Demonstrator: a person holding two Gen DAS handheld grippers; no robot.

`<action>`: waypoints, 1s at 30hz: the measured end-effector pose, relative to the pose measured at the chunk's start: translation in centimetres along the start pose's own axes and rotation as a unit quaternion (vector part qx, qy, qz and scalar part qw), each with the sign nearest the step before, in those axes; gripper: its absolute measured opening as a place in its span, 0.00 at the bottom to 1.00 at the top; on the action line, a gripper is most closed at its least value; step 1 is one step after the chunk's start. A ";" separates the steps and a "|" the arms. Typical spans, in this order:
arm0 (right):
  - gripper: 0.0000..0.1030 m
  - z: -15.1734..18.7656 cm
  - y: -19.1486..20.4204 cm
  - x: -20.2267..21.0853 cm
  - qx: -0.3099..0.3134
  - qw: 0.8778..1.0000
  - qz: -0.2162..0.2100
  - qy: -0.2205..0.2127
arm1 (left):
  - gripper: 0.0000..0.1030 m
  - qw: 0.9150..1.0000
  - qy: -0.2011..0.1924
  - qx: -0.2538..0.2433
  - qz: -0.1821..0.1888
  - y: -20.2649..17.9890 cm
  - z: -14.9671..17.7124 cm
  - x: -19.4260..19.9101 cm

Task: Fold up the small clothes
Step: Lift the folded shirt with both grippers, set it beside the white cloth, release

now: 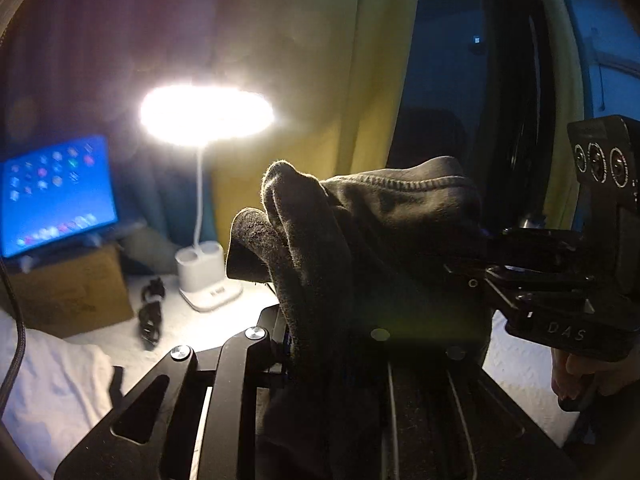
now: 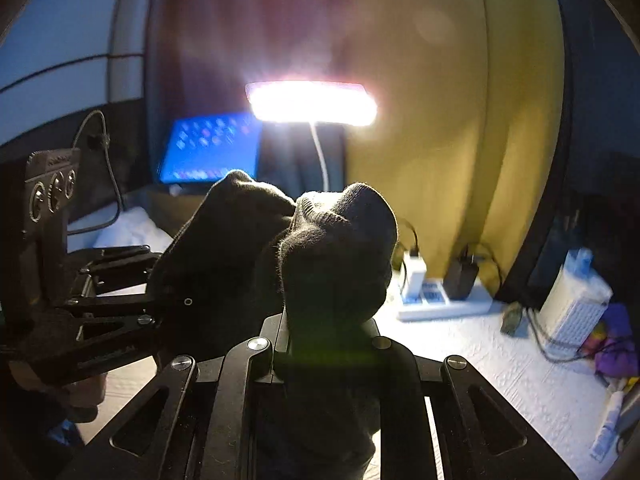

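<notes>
While hidden elsewhere, power strip (image 2: pixel 444 306) shows.

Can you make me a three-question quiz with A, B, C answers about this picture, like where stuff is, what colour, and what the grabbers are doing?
1. Where is the lit lamp?
A. behind the cloth, on the white table
B. on the floor
C. in a gripper

2. What colour is the held garment?
A. white
B. black
C. red

3. What are the left gripper and right gripper doing?
A. both open, empty
B. only one holds it
C. both shut on the garment, which is off the table

Answers: 1 A, its white base stands on the table past the cloth. 2 B, the fabric looks black in both views. 3 C, cloth bunches between each pair of fingers.
</notes>
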State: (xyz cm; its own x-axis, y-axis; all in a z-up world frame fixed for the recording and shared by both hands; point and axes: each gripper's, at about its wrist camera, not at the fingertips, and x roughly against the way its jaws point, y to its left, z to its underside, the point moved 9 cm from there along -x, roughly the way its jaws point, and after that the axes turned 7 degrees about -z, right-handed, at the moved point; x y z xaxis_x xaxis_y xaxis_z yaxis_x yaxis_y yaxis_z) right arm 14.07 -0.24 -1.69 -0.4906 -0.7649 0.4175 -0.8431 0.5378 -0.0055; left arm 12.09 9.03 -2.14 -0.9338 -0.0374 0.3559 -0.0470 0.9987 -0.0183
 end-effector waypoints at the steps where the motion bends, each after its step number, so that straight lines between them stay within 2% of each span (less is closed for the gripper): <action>1: 0.17 -0.6 0.6 0.8 0.006 1.000 -0.002 -0.009 | 0.16 1.000 -0.009 0.002 -0.002 0.0 -0.5 1.0; 7: 0.17 -3.1 6.3 5.1 0.053 0.997 -0.023 -0.059 | 0.16 0.998 -0.049 0.000 -0.024 0.8 -1.4 7.0; 14: 0.17 -4.6 12.9 7.5 0.094 0.989 -0.070 -0.089 | 0.16 0.995 -0.072 -0.002 -0.063 3.2 -1.9 13.3; 18: 0.17 -4.9 16.0 7.7 0.102 0.984 -0.107 -0.099 | 0.16 0.993 -0.070 -0.012 -0.091 5.0 -1.5 15.8; 23: 0.17 -4.5 17.0 5.0 0.096 0.984 -0.126 -0.084 | 0.16 0.992 -0.050 -0.018 -0.111 7.3 -0.1 15.0; 30: 0.17 -1.8 14.4 -2.0 0.050 0.992 -0.114 -0.029 | 0.16 0.994 0.007 0.011 -0.108 10.0 3.1 9.9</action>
State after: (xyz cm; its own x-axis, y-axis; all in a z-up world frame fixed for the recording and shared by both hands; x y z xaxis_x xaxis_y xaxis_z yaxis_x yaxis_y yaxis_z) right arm 3.30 9.61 -0.98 -0.2941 -0.8830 0.3659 -0.9497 0.3131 -0.0080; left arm 1.23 18.57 -1.73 -0.8964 -0.2497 0.3662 -0.2531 0.9666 0.0395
